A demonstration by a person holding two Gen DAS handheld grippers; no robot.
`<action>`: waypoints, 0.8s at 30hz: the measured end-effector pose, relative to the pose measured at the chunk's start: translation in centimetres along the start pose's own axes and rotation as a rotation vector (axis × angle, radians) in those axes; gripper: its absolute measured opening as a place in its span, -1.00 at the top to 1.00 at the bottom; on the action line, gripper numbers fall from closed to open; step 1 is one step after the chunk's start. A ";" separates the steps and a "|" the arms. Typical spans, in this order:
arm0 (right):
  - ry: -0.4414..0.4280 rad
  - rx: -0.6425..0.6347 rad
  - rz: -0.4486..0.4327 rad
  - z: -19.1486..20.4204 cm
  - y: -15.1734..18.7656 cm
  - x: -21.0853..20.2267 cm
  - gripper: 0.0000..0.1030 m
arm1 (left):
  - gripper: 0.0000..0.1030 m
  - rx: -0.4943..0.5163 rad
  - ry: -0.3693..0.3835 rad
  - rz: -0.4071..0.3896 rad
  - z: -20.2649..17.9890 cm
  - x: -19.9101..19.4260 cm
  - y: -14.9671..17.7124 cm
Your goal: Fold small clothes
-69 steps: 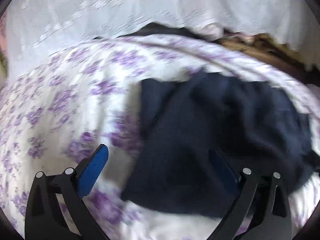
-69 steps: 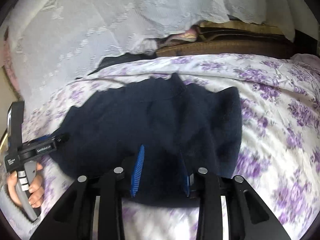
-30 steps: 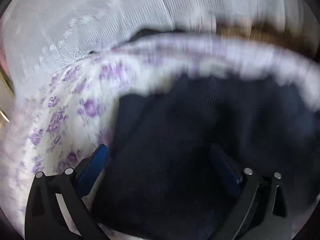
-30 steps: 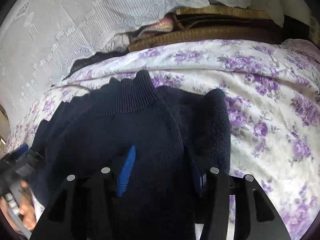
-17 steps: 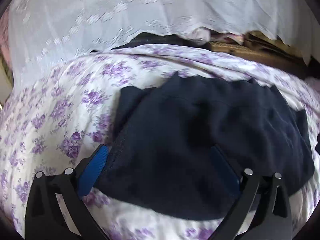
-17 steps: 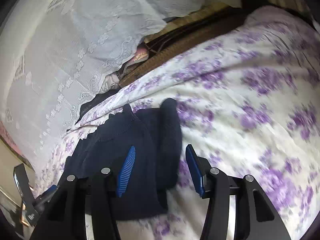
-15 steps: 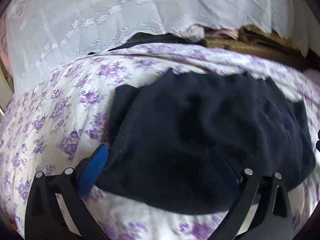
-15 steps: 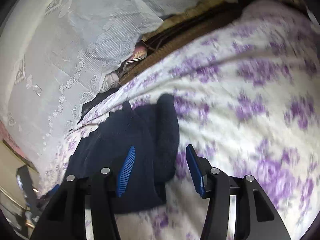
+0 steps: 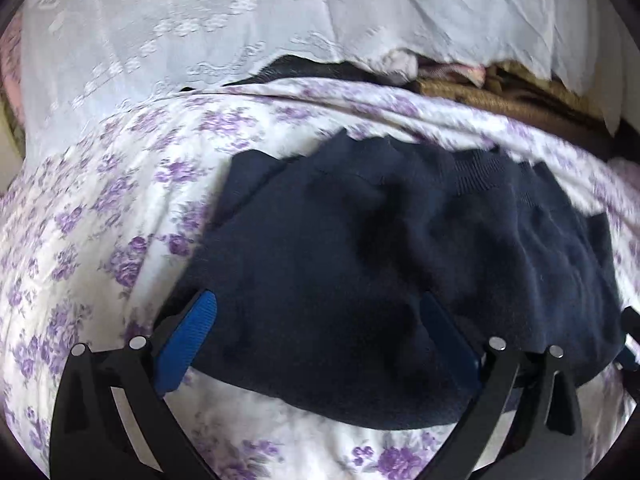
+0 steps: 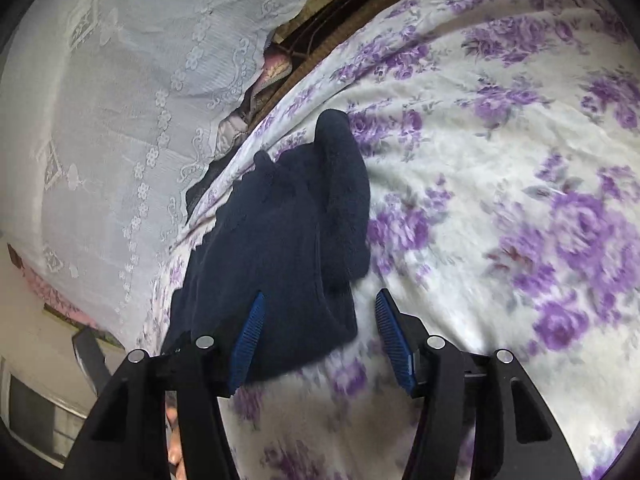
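A dark navy knit sweater [image 9: 392,264] lies folded in a rough rectangle on a white bedspread with purple flowers [image 9: 120,208]. My left gripper [image 9: 320,332] is open and hovers over the sweater's near edge, with its fingers wide apart. In the right wrist view the sweater [image 10: 288,240] lies to the left, with a rolled sleeve along its right side. My right gripper [image 10: 320,332] is open and empty just past the sweater's near right corner, over the bedspread [image 10: 500,200].
A white lace cloth [image 9: 240,28] hangs at the far side of the bed. Brown and pink folded fabrics [image 9: 500,88] are stacked behind it. The bedspread stretches wide to the right of the sweater in the right wrist view.
My right gripper has let go of the sweater and swung off to its right side. My left gripper has stayed open over the sweater, which now lies flatter.
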State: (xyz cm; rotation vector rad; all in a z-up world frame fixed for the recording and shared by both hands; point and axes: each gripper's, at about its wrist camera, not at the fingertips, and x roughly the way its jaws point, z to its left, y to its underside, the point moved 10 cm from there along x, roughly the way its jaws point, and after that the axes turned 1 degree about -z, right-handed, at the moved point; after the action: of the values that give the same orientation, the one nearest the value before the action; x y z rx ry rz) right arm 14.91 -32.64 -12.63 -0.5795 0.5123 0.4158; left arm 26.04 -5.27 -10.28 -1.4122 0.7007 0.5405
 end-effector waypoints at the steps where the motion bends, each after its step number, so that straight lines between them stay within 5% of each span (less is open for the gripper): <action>1: 0.014 -0.001 0.002 0.1 -0.2 0.6 -0.12 | -0.92 -0.026 0.007 -0.004 0.5 -0.1 -0.2; 10: 0.093 0.068 -0.060 0.5 -2.1 3.2 -0.15 | -0.92 -0.029 0.013 0.030 0.6 0.9 -0.1; 24: 0.033 -0.020 -0.042 1.2 -1.3 3.5 0.05 | -0.92 0.102 -0.022 0.027 -1.7 1.5 0.1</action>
State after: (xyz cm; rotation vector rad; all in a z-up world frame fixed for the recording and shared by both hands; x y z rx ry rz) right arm 18.72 -32.08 -13.15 -0.6157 0.5271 0.3726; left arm 26.80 -7.01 -11.45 -1.3018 0.7204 0.5336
